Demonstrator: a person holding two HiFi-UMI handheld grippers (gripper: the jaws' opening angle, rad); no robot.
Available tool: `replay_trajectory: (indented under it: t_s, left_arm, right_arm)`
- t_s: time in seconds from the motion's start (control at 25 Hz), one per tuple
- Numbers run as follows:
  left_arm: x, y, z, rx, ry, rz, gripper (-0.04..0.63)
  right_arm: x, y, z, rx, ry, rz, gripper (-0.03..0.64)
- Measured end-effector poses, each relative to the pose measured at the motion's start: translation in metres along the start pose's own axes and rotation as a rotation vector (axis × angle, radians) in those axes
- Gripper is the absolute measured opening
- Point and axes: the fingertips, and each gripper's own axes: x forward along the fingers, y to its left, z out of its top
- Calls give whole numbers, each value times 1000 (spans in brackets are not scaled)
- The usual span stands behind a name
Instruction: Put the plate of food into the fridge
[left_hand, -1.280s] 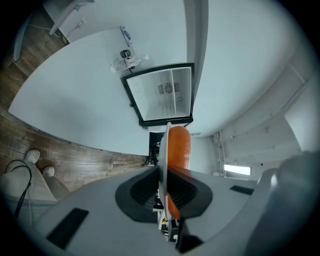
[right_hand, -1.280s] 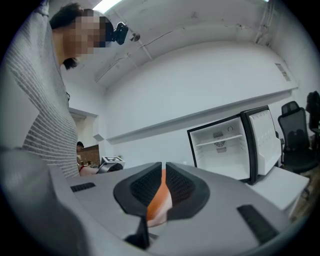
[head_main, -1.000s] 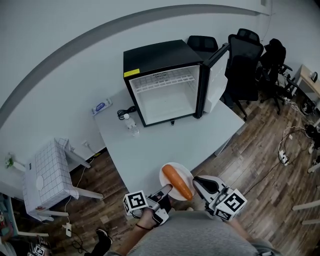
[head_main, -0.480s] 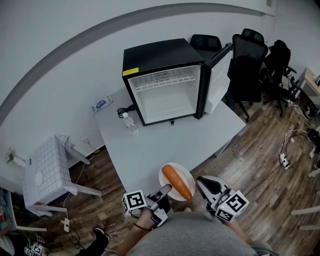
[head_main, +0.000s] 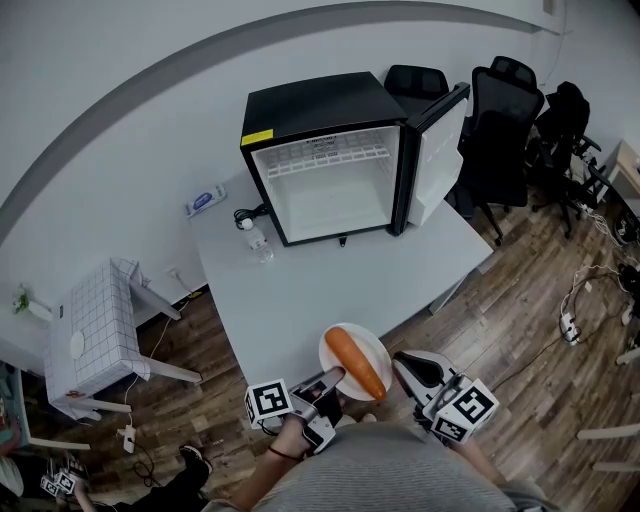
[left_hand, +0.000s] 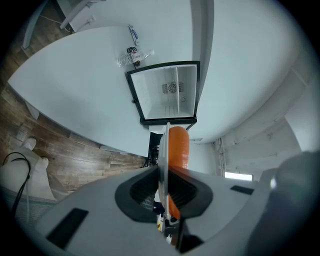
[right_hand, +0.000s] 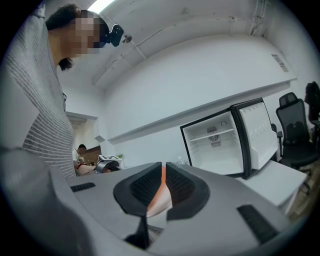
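- Plate (head_main: 374, 348), white and round, sits at the near corner of the grey table (head_main: 330, 285), close to the person's body and well apart from the fridge (head_main: 310, 105). A whole carrot (head_main: 356, 363) lies across it.
- Left gripper (head_main: 334, 378) is clamped on the plate's left rim; its own view shows the thin rim pinched edge-on between the pads.
- Right gripper (head_main: 400, 362) has its jaws nearly together on the opposite rim.
- To carry well, both grippers should likely travel together and keep the plate level, since the loose carrot could roll.
- Fridge door (head_main: 440, 150) stands wide open on the right.
- Wire shelf (head_main: 325, 160) sits high, leaving a bare lower cavity to aim for.
- A bottle (head_main: 256, 243) stands left of the fridge opening; the table between plate and fridge is bare.
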Motion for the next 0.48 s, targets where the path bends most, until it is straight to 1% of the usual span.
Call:
replay_trajectory:
  t_s: [0.24, 0.48]
  left_arm:
    - [7, -1, 2, -7, -17, 0, 44]
    - [25, -15, 27, -26, -43, -37, 44]
  right_arm:
    - [2, -10, 3, 3, -3, 18, 17]
    - [17, -29, 12, -3, -16, 21, 17]
